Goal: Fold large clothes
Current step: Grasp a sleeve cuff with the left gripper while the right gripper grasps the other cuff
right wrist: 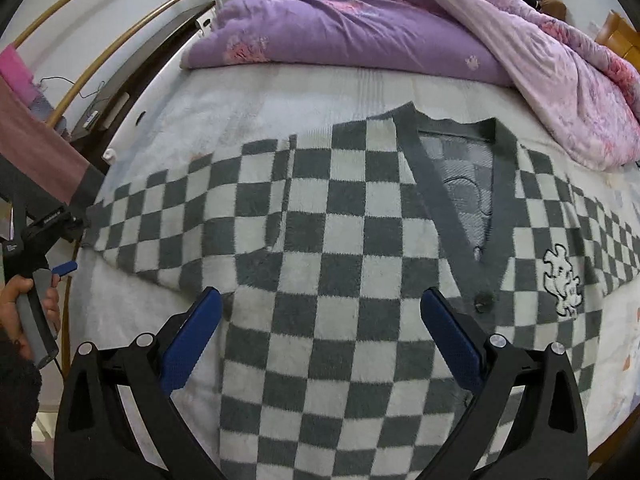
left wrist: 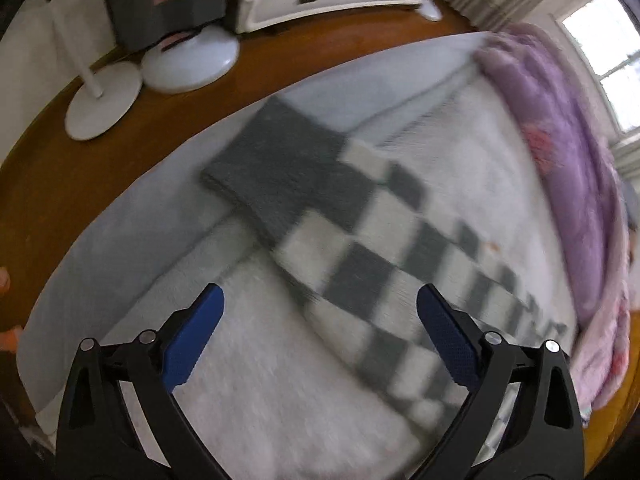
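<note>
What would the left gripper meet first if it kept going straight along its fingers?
Probably the checkered sleeve of the cardigan, lying on the bed cover; the left gripper is open and empty, though blur leaves depth unclear.

Black gripper (right wrist: 320, 312) frames, blue textured jaws, silver pivot screws.

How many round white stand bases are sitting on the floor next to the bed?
2. One white base with a pole stands left, the other white base right beside it, both on the wooden floor. More may be hidden.
</note>
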Action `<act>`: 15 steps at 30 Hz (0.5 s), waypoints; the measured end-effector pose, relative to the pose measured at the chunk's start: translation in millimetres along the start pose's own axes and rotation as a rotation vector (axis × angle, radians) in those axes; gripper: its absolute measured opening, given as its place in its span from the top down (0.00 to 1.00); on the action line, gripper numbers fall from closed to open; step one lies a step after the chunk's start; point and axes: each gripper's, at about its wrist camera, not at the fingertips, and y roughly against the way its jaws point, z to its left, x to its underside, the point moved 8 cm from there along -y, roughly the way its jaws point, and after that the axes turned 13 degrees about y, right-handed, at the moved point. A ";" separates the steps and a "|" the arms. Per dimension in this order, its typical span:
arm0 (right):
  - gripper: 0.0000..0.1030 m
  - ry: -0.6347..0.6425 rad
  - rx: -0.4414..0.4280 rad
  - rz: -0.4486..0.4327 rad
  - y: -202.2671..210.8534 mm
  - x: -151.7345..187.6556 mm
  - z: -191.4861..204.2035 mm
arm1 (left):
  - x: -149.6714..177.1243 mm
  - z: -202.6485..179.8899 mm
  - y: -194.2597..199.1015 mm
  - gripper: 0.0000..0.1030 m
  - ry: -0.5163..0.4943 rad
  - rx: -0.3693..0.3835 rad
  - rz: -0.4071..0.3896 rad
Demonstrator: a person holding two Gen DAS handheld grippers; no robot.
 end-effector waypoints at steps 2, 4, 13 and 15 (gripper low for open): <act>0.08 -0.009 0.010 0.011 -12.7 0.1 -3.2 | -2.5 10.6 -21.9 0.27 0.030 -0.010 0.046; 0.08 -0.008 0.032 0.022 -22.9 0.9 -6.7 | -4.0 15.5 -31.0 0.27 0.036 -0.022 0.050; 0.08 0.004 -0.003 0.052 -54.5 1.9 -4.1 | -20.7 -1.9 -32.0 0.89 -0.047 0.005 -0.052; 0.13 -0.007 -0.027 0.050 -57.8 3.0 -7.8 | -22.0 -11.4 -24.3 0.91 -0.093 0.007 -0.077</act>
